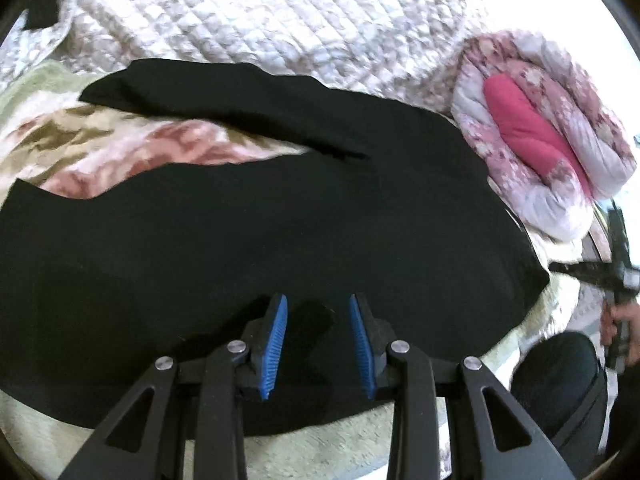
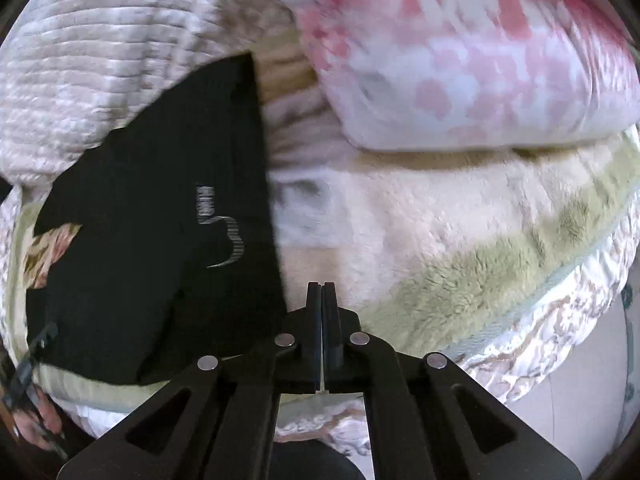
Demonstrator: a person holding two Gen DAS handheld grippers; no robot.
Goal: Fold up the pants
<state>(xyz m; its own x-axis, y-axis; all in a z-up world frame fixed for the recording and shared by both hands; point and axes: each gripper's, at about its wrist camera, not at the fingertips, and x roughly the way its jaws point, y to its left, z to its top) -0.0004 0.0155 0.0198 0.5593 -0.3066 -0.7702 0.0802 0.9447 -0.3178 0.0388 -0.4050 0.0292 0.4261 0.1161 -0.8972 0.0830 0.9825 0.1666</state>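
Under my claws: bed with fluffy cream-green blanket [image 2: 460, 248]. Behind it, quilted beige bedspread [image 1: 280, 12], bumpy texture. Rolled floral pink comforter [image 1: 540, 140] on my right side. Bright daylight there, kinda blown out.

Both wrist views look down close, sharing black pants [image 1: 280, 220]

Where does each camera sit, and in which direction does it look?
Left wrist view: on the left tool, looking down over the black pants on the bed; its blue pads stand apart; a hand shows at right.
Right wrist view: on the right tool, jaws shut on nothing, looking down at the cream blanket; a hand shows lower left.
Shared: the pants and the pink floral quilt.
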